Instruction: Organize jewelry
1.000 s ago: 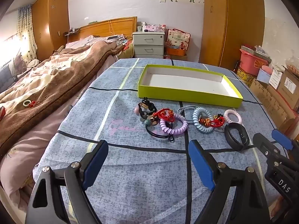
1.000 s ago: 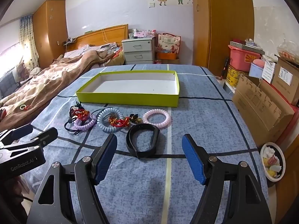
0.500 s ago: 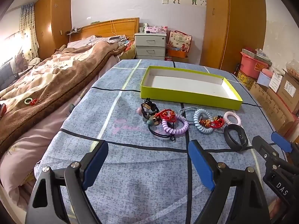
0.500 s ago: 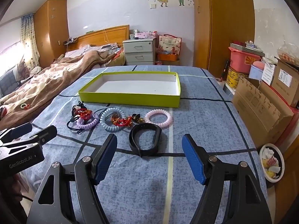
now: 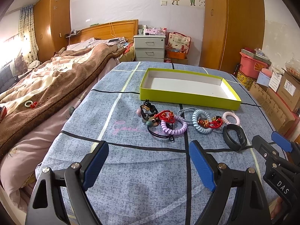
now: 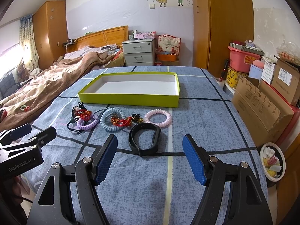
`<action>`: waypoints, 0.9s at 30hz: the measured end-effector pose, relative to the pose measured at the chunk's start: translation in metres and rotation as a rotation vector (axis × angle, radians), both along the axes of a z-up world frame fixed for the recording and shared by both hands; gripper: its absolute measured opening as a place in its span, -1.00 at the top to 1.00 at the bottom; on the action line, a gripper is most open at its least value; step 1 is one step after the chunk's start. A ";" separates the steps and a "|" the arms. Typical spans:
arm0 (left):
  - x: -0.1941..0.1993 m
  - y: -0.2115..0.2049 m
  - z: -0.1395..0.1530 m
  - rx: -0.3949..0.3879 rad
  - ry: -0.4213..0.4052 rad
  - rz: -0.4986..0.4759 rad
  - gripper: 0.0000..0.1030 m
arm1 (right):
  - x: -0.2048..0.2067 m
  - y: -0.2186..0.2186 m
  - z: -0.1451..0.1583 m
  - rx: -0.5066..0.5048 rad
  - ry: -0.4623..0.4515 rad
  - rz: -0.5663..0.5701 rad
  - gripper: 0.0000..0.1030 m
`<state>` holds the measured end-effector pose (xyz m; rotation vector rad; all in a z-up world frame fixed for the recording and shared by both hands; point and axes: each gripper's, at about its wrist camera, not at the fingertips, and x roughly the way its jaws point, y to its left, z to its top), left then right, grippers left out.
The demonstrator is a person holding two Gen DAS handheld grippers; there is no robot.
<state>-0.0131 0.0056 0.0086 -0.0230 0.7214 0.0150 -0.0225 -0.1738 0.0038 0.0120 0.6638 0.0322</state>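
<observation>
Jewelry lies in a row on the blue cloth: a black band (image 6: pixel 144 139), a pink coil ring (image 6: pixel 157 118), a light-blue coil ring (image 6: pixel 112 121), a red knotted piece (image 6: pixel 121 121), a purple coil ring (image 5: pixel 174 127) and black hair ties (image 5: pixel 148 110). Behind them sits an empty yellow-green tray (image 6: pixel 129 98), also in the left wrist view (image 5: pixel 189 98). My right gripper (image 6: pixel 150 157) is open and empty, just short of the black band. My left gripper (image 5: pixel 149 166) is open and empty, short of the purple ring.
A bed with a brown blanket (image 5: pixel 46 86) runs along the left. Cardboard boxes (image 6: pixel 262 103) and a small bin (image 6: pixel 272 162) stand right of the table. A nightstand (image 6: pixel 138 52) and wardrobe (image 6: pixel 221 28) are at the back.
Both grippers have pulled back and risen slightly, so the jewelry and tray sit a little farther away. Nothing on the cloth has moved. Both grippers stay open.
</observation>
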 end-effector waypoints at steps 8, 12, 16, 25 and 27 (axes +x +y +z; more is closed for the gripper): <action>0.001 0.000 0.000 0.003 0.002 0.000 -0.72 | -0.003 -0.001 0.002 -0.002 0.002 -0.001 -0.40; 0.002 0.000 -0.002 0.003 0.007 -0.001 -0.72 | -0.002 0.000 0.002 -0.002 0.004 -0.002 -0.40; 0.001 -0.001 -0.001 0.006 0.005 -0.001 -0.73 | 0.000 0.001 -0.001 0.000 0.008 -0.002 -0.40; 0.000 -0.003 -0.002 0.010 -0.002 -0.003 -0.72 | 0.001 0.001 -0.003 -0.001 0.009 -0.003 -0.40; 0.001 -0.003 -0.002 0.010 -0.001 -0.003 -0.72 | 0.001 0.001 -0.002 0.000 0.008 -0.004 -0.40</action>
